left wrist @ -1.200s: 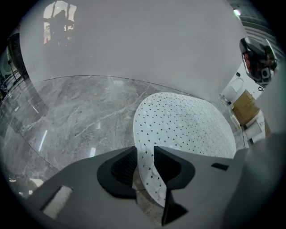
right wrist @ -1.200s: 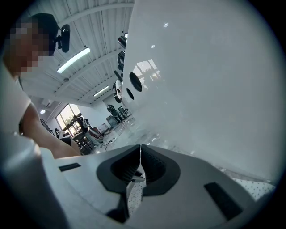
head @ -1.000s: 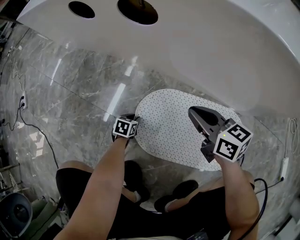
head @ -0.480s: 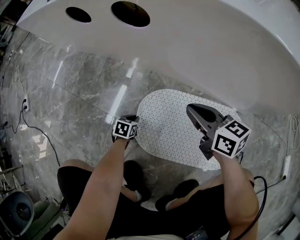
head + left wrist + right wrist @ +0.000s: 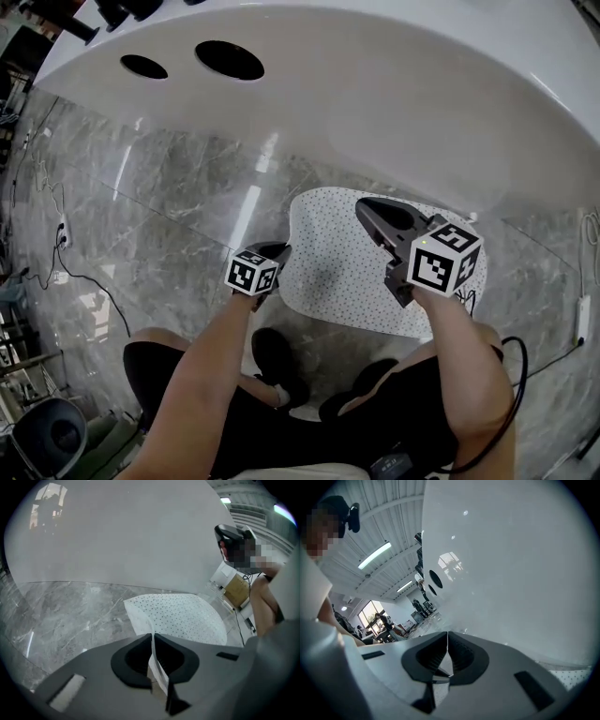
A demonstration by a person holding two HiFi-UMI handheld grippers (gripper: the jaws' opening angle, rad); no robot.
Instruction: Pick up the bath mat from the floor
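Observation:
The bath mat, a white oval with small dark dots, lies on the grey marble floor beside the tub. My left gripper is at the mat's left edge, shut on it. In the left gripper view the mat's edge rises off the floor as a thin sheet pinched between the jaws of the left gripper. My right gripper hangs above the mat's middle. Its jaws in the right gripper view meet with nothing between them. A corner of the mat shows low at the right.
A large white bathtub curves along the far side of the mat, with dark holes in its rim. The person's dark shoes stand just short of the mat. Cables and a socket lie on the floor at far left.
The left gripper's jaws have shut on the mat's left edge. The right gripper has moved a little up and left over the mat. The head view has tilted.

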